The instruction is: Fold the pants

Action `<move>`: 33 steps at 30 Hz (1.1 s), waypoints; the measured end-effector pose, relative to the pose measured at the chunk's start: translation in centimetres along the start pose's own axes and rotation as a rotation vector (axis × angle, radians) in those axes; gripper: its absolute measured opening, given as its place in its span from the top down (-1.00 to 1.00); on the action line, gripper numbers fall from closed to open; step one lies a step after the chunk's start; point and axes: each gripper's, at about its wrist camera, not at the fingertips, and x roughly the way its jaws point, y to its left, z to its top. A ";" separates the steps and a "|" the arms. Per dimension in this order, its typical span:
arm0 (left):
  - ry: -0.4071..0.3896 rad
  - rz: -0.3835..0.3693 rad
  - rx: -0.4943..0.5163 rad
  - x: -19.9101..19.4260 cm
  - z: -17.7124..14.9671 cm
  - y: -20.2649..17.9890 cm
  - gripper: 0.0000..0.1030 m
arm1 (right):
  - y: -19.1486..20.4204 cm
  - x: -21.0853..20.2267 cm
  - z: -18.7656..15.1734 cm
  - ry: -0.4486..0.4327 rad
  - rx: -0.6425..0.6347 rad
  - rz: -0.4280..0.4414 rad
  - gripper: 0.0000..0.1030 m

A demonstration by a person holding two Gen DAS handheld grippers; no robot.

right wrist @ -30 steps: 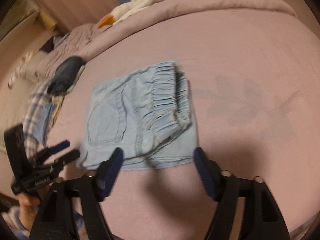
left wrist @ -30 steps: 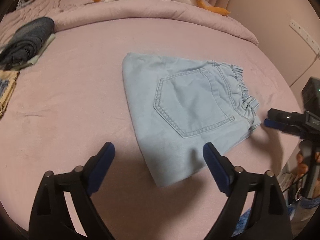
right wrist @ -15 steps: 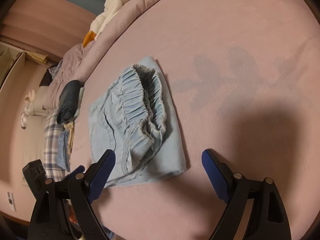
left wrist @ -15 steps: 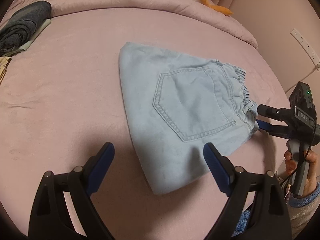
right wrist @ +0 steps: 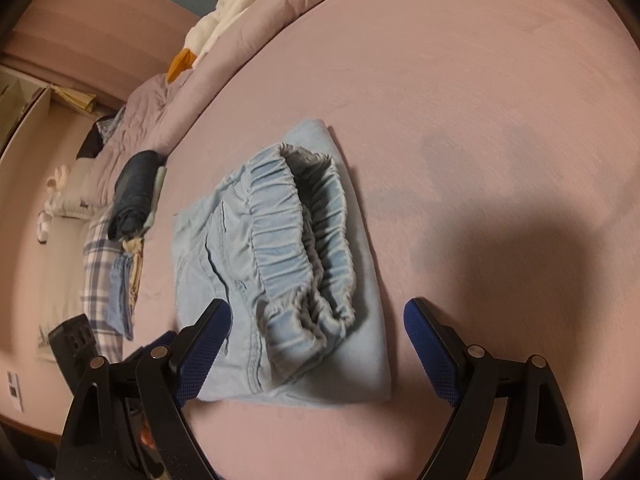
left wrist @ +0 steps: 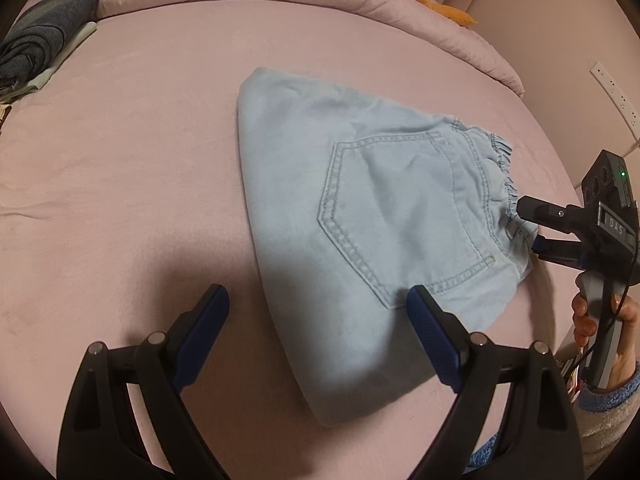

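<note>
Pants (left wrist: 360, 216): folded light denim, flat on the bed (left wrist: 140, 160).
Left gripper (left wrist: 316, 324): jaws apart, empty, above the near fold.
Right gripper (right wrist: 318, 332): jaws apart, waistband corner between them; contact unclear.
Plush toy (right wrist: 224, 24): mostly cut off.

Pale blue denim pants (left wrist: 360, 208) with lighter contrast stitching around the back pocket lie on a dusty pink bed (left wrist: 140, 160). Both grippers are black with dark blue pads on the jaws: left gripper (left wrist: 316, 320), right gripper (right wrist: 316, 330). A dark navy folded garment (left wrist: 40, 48), a blue-and-white plaid cloth (right wrist: 100, 256), and a white plush toy (right wrist: 228, 20) with orange parts are nearby.
</note>
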 end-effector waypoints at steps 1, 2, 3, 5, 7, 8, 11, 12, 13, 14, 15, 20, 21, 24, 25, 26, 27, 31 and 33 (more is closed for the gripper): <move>0.000 -0.003 -0.002 0.0 0.0 0.1 -0.76 | 0.1 0.1 0.1 0.001 -0.004 0.001 -0.71; 0.000 -0.003 -0.003 0.1 0.1 0.1 -0.76 | 0.1 0.2 0.2 0.003 -0.007 0.002 -0.71; 0.000 -0.005 -0.003 0.1 0.1 0.1 -0.76 | 0.1 0.3 0.3 0.007 -0.012 0.005 -0.71; -0.001 -0.006 -0.005 0.1 0.1 0.1 -0.76 | 0.3 0.5 0.6 0.011 -0.020 0.005 -0.71; -0.002 -0.009 -0.005 0.2 0.2 0.1 -0.76 | 0.4 0.7 0.8 0.016 -0.029 0.003 -0.71; -0.002 -0.010 -0.006 0.2 0.2 0.2 -0.76 | 0.5 0.8 0.8 0.019 -0.034 0.003 -0.71; -0.005 -0.017 -0.006 0.3 0.3 0.1 -0.76 | 0.9 1.1 1.1 0.028 -0.049 0.002 -0.72; -0.006 -0.019 -0.006 0.3 0.4 0.0 -0.75 | 1.0 1.2 1.2 0.030 -0.052 0.005 -0.72; -0.007 -0.021 -0.007 0.4 0.5 -0.1 -0.75 | 1.1 1.4 1.3 0.034 -0.056 0.007 -0.72; -0.008 -0.022 -0.006 0.4 0.5 -0.2 -0.75 | 1.2 1.5 1.3 0.036 -0.060 0.007 -0.72; -0.009 -0.022 -0.005 0.5 0.6 -0.3 -0.75 | 1.3 1.7 1.4 0.039 -0.065 0.003 -0.72; -0.009 -0.033 0.001 0.7 1.1 -0.4 -0.75 | 1.8 2.1 1.7 0.048 -0.092 -0.008 -0.72; -0.009 -0.035 0.003 0.8 1.1 -0.5 -0.75 | 1.9 2.2 1.8 0.049 -0.094 -0.006 -0.72; -0.009 -0.041 0.007 0.9 1.3 -0.6 -0.74 | 1.8 2.3 2.1 0.053 -0.101 -0.005 -0.73; -0.009 -0.042 0.010 1.0 1.4 -0.7 -0.74 | 1.8 2.3 2.1 0.054 -0.105 -0.006 -0.73; -0.009 -0.043 0.011 1.0 1.5 -0.7 -0.74 | 1.9 2.4 2.2 0.055 -0.108 -0.007 -0.73; -0.009 -0.043 0.013 1.1 1.5 -0.8 -0.74 | 1.9 2.4 2.3 0.057 -0.111 -0.007 -0.73; -0.011 -0.047 0.009 1.2 1.6 -0.9 -0.74 | 2.3 2.7 2.5 0.059 -0.127 -0.011 -0.76; -0.011 -0.048 0.009 1.3 1.8 -0.9 -0.74 | 2.6 2.9 2.4 0.059 -0.141 -0.021 -0.77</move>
